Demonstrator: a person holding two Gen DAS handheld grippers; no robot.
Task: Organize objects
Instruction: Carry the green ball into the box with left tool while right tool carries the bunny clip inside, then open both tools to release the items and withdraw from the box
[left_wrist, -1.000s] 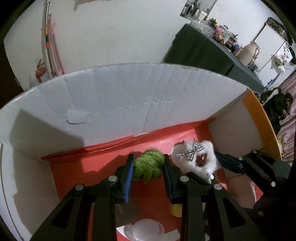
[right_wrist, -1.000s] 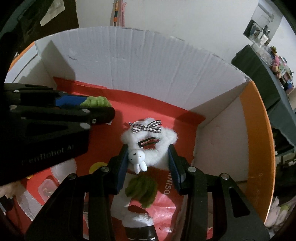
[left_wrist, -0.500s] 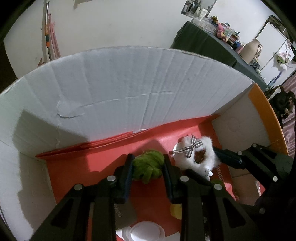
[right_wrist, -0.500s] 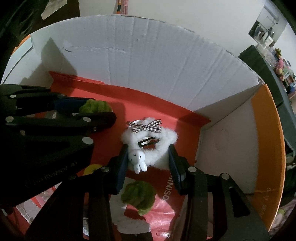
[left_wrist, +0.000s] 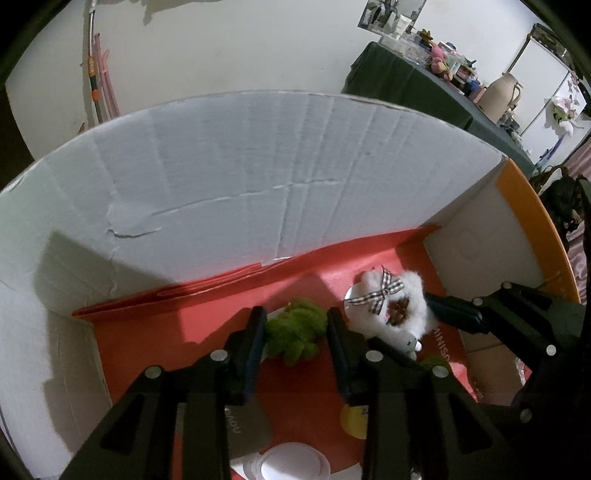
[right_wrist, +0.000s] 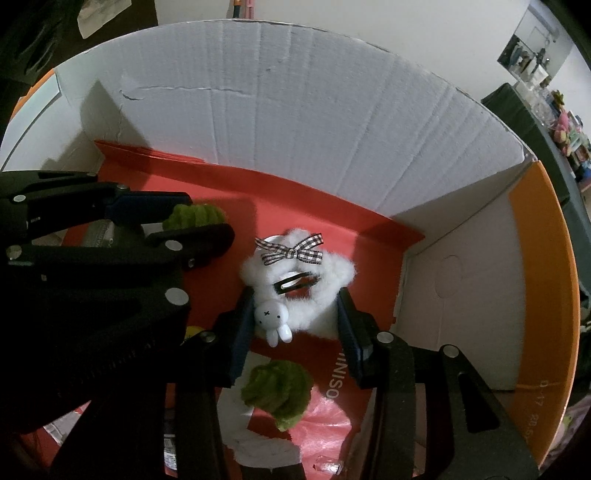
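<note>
Both grippers are lowered into a white cardboard box (left_wrist: 258, 177) floored with red paper (left_wrist: 155, 332); a dark-draped cluttered table (left_wrist: 406, 85) stands by the wall beyond. The left gripper (left_wrist: 295, 328), jaws just opening, brackets a green fuzzy scrunchie (left_wrist: 295, 332). Just beside it, the right gripper (right_wrist: 295, 314), also just opening, brackets a white fluffy scrunchie (right_wrist: 314, 302) bearing a checked bow and rabbit charm.

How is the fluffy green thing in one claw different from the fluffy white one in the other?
The green scrunchie is plain, while the white scrunchie carries a checked bow, a black hair clip and a small rabbit charm. The white one looks larger and shows an open ring; the green one is bunched. Both are fuzzy and sit between gripper fingers inside the cardboard box.
</note>
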